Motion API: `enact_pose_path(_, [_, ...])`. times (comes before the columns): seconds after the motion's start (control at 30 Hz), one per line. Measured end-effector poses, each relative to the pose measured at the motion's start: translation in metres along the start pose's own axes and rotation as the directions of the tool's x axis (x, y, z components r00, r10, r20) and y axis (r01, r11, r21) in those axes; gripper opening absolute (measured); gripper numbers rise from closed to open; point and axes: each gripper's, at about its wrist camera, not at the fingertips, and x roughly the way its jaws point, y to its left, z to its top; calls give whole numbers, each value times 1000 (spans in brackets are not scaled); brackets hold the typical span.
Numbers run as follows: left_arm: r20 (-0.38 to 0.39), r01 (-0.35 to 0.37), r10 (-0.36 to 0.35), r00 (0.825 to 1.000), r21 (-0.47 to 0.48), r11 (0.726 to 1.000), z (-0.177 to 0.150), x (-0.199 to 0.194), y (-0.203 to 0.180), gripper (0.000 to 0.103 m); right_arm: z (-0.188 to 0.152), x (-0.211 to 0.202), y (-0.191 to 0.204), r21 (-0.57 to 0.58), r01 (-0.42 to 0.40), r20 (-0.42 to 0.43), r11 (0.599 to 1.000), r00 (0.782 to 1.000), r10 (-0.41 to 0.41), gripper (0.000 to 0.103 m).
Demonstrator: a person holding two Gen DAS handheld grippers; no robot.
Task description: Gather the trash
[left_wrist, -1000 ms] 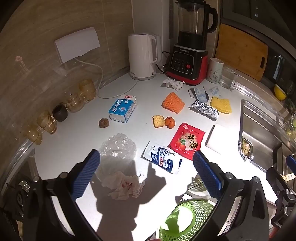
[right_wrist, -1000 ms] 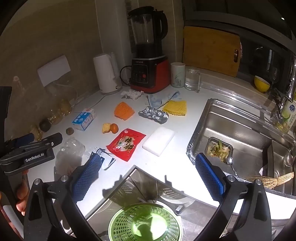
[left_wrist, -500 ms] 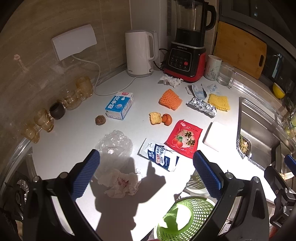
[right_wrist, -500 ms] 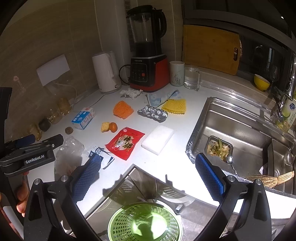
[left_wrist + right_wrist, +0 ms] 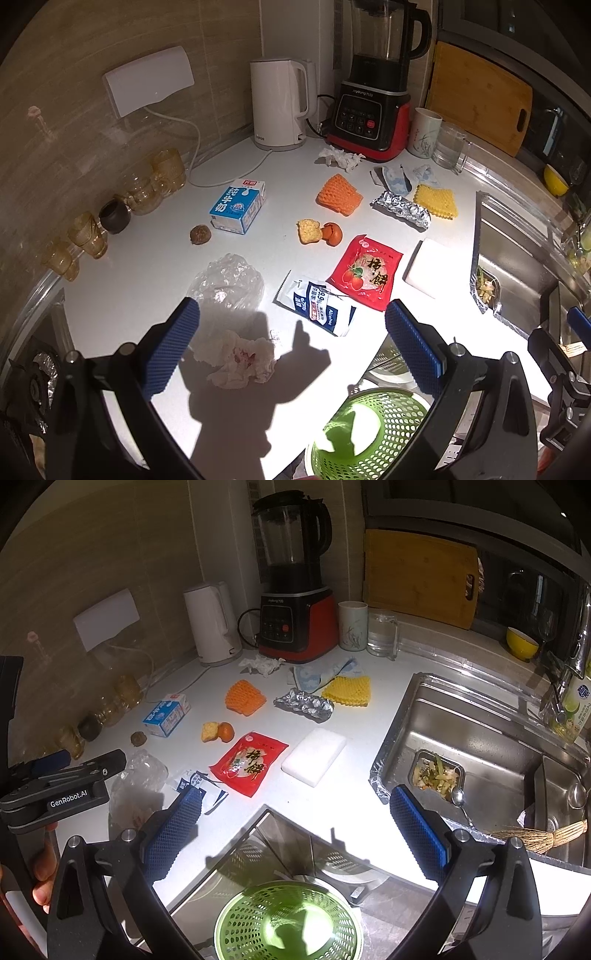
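Note:
Trash lies scattered on the white counter [image 5: 155, 258]: a crumpled stained tissue [image 5: 236, 360], a clear plastic bag [image 5: 227, 280], a blue-white wipe packet [image 5: 319, 306], a red snack packet [image 5: 365, 273], a milk carton [image 5: 238, 205], foil [image 5: 400, 208] and orange [image 5: 338, 194] and yellow [image 5: 436, 201] foam nets. A green perforated bin [image 5: 364, 435] stands below the counter edge; it also shows in the right wrist view [image 5: 288, 921]. My left gripper [image 5: 291, 350] is open and empty above the tissue. My right gripper [image 5: 295, 834] is open and empty above the bin.
A white kettle [image 5: 279, 103], a red-black blender [image 5: 373, 96], a cup [image 5: 424, 131] and a glass jug [image 5: 448, 146] stand at the back. Amber glasses [image 5: 88, 232] line the left wall. A steel sink [image 5: 487, 753] with food scraps lies right. A white sponge block [image 5: 314, 755] lies mid-counter.
My left gripper has drawn back and up slightly, so the counter items sit a little farther away. My right gripper has barely moved. Both stay open.

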Motion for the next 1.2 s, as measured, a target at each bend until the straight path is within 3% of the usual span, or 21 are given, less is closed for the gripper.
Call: enact_pose_path(1.2, [-5, -18, 17, 1000, -12, 1000, -7, -8, 10, 96, 0, -3, 5, 1, -22, -7, 1000, 1000, 22, 101])
